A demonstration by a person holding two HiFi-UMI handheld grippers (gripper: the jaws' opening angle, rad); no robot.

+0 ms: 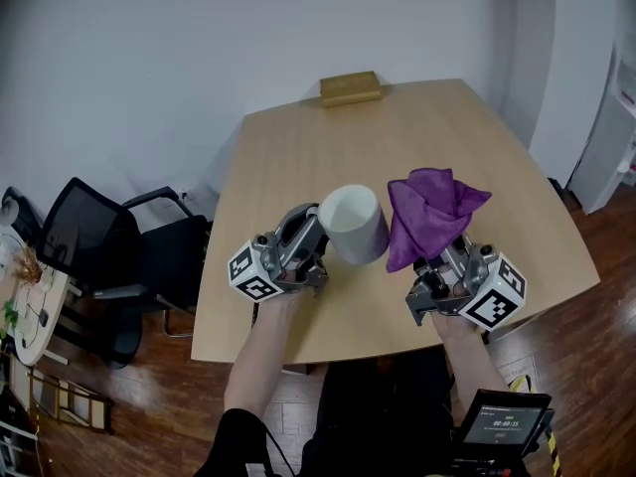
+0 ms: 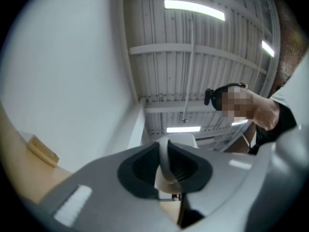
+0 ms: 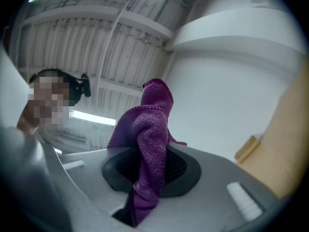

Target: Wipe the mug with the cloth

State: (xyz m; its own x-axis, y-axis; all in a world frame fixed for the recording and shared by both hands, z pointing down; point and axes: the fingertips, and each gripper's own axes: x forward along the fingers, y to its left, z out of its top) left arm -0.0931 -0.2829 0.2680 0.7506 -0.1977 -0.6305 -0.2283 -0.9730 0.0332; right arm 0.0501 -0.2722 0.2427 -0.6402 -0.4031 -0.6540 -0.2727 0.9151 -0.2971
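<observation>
Head view: mug (image 1: 354, 223) is gripped by its handle (image 2: 165, 161) in left gripper (image 1: 314, 233) jaws | purple cloth (image 1: 432, 210) is clamped in right gripper (image 1: 445, 257) jaws | both are held above worktop (image 1: 298, 147)

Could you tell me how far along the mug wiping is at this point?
Done: both pickups. The left gripper is shut on the handle of the mug, holding it above the table; the right gripper is shut on the cloth. In hand: mug and cloth are side by side, close together; whether they touch is unclear. Left: the wiping itself.
</observation>
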